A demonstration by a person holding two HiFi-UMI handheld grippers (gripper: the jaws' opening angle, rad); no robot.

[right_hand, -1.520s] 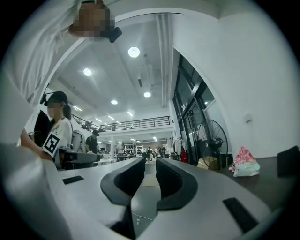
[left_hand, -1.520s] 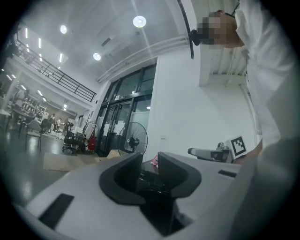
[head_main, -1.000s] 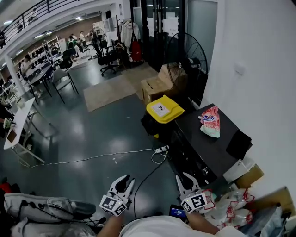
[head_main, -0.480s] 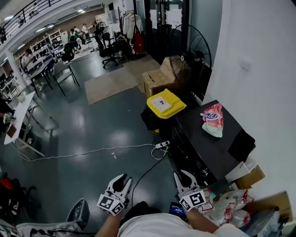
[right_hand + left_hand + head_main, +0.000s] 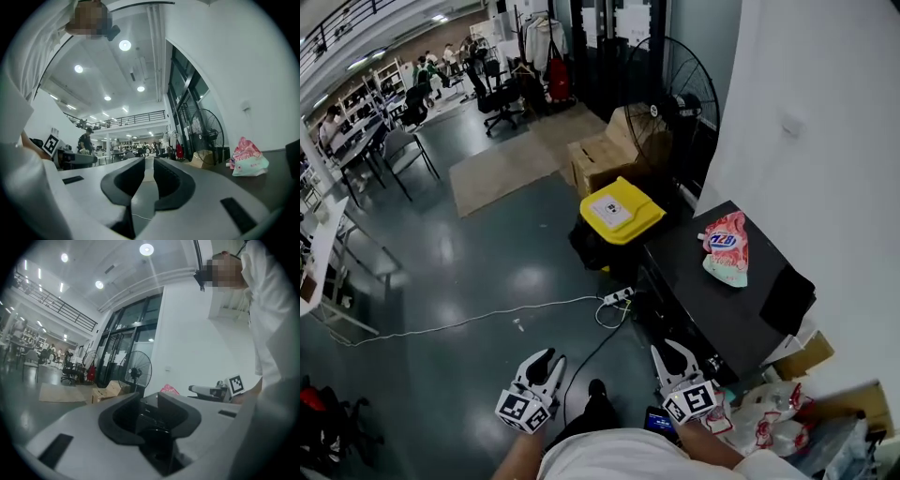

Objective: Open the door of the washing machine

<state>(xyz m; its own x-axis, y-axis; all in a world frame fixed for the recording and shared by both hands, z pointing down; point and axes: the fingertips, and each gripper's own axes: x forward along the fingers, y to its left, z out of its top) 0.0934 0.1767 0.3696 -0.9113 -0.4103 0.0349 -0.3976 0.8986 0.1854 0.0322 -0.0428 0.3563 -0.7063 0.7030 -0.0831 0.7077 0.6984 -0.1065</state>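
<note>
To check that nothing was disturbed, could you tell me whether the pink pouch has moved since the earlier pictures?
No. Judged against the black machine top, the pink pouch keeps its spot near the far edge.

White top (image 5: 619, 461); white left hand-held gripper (image 5: 547, 361) and right hand-held gripper (image 5: 669, 350), both with black-and-white square markings.

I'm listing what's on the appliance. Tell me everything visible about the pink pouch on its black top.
The pink pouch is a soft, crinkled plastic bag, pink at one end with a blue logo, pale green-white at the other. It lies flat on the black appliance top, near the wall, touching only that surface. A dark object lies apart from it. Its print is too small to read.
</note>
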